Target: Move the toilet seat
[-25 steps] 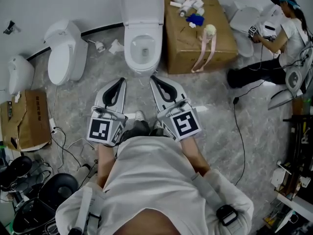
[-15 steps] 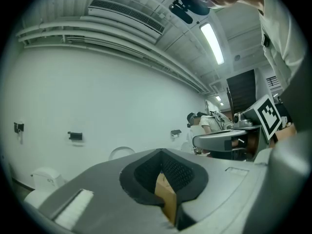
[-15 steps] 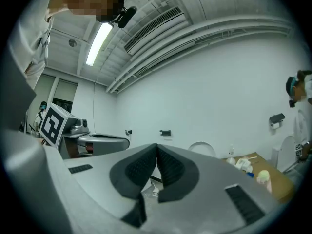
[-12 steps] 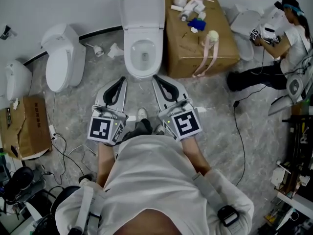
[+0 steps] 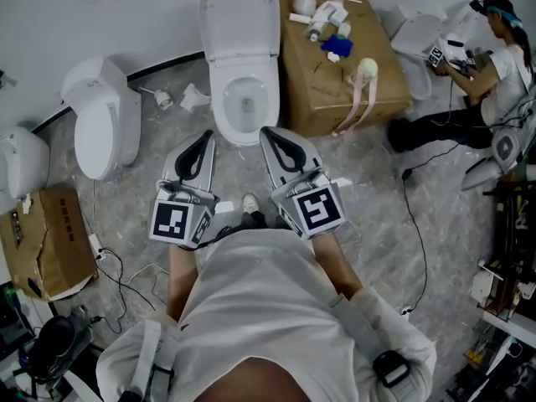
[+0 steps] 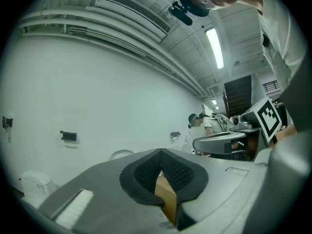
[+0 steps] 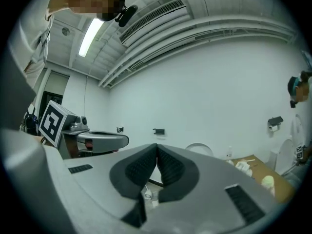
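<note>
The toilet seat (image 5: 242, 22) stands lifted up at the back of the white toilet (image 5: 244, 107), straight ahead of both grippers and just past their tips. The left gripper (image 5: 205, 137) and the right gripper (image 5: 265, 131) sit side by side, pointing at the bowl. Each gripper is pressed together with nothing in it. A brown box (image 5: 339, 74) is off to the right of the right gripper. Another toilet (image 5: 99, 122) is off to the left of the left gripper.

bright ceiling striplight (image 6: 215, 48) — sharp pictures, fisheye-warped edges
</note>
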The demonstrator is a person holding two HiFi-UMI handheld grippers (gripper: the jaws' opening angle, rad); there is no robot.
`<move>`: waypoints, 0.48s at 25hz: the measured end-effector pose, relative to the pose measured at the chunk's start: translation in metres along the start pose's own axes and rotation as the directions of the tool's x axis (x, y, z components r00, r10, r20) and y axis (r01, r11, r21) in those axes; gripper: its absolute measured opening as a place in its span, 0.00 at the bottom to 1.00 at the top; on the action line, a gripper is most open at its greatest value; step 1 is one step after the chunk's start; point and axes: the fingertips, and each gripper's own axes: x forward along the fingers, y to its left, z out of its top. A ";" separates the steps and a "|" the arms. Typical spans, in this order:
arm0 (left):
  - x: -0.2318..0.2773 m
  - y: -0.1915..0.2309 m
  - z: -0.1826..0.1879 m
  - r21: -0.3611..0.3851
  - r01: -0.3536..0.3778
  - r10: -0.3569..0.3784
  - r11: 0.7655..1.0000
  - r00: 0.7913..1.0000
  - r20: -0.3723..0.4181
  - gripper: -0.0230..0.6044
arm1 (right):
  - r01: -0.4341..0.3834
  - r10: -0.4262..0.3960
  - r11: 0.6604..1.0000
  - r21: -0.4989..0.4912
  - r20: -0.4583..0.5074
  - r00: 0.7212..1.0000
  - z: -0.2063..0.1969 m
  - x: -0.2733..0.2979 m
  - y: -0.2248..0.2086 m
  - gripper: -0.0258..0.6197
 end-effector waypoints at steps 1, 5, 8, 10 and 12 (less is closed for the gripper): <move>0.002 0.005 0.000 0.000 0.006 -0.006 1.000 1.000 0.002 0.04 | 0.005 -0.005 1.000 -0.002 -0.001 1.000 0.000 0.005 0.000 0.03; 0.013 0.025 -0.001 0.000 0.018 -0.018 1.000 1.000 0.006 0.04 | 0.019 -0.019 1.000 -0.005 -0.010 1.000 -0.002 0.025 -0.002 0.03; 0.022 0.036 -0.003 -0.005 0.022 -0.022 1.000 1.000 0.003 0.04 | 0.023 -0.023 1.000 -0.006 -0.018 1.000 -0.003 0.038 -0.006 0.03; 0.029 0.042 -0.005 -0.010 0.023 -0.023 1.000 1.000 -0.002 0.04 | 0.025 -0.025 1.000 -0.003 -0.024 0.999 -0.005 0.046 -0.012 0.03; 0.036 0.048 -0.008 -0.012 0.022 -0.022 1.000 1.000 -0.008 0.04 | 0.025 -0.025 1.000 0.007 -0.027 0.999 -0.007 0.054 -0.018 0.03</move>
